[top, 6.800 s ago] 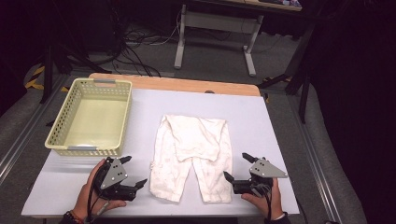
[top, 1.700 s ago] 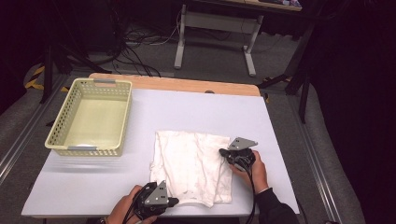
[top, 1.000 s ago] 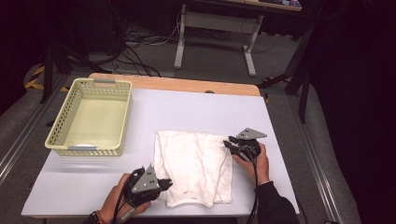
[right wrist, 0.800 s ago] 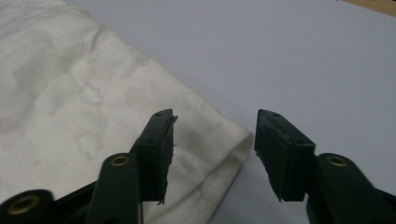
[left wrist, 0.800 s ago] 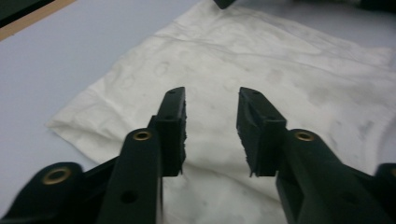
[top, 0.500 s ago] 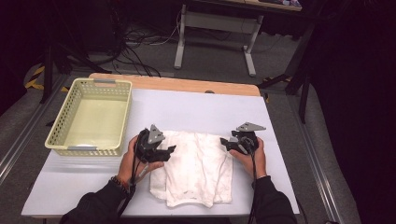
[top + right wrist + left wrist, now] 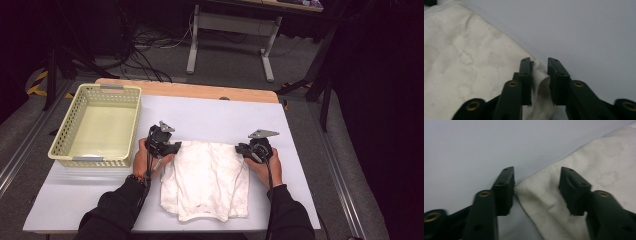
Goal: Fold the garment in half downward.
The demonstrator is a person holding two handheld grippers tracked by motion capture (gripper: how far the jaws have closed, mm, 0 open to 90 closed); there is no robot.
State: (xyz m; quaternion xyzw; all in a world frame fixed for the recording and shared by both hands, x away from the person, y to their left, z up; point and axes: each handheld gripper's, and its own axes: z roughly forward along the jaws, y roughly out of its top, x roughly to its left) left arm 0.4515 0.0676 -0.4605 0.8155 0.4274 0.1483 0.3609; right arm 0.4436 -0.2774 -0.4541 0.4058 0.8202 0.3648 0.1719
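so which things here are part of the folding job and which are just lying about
In the job:
- white folded cloth garment
- left gripper, jaws apart around the garment's corner
- right gripper, pinching the other far corner

Lying about:
- pale yellow plastic mesh basket
- metal-legged stand beyond the table

1. The table [image 7: 300,150] has a pale grey-white top, with a strip of bare wood along its far edge.
2. A cream plastic basket [image 7: 95,125] with lattice walls stands on the table's left part — near the far corner.
3. A white folded garment [image 7: 205,180] lies flat on the middle of the top, nearer the person's edge — just right of the basket, apart from it.
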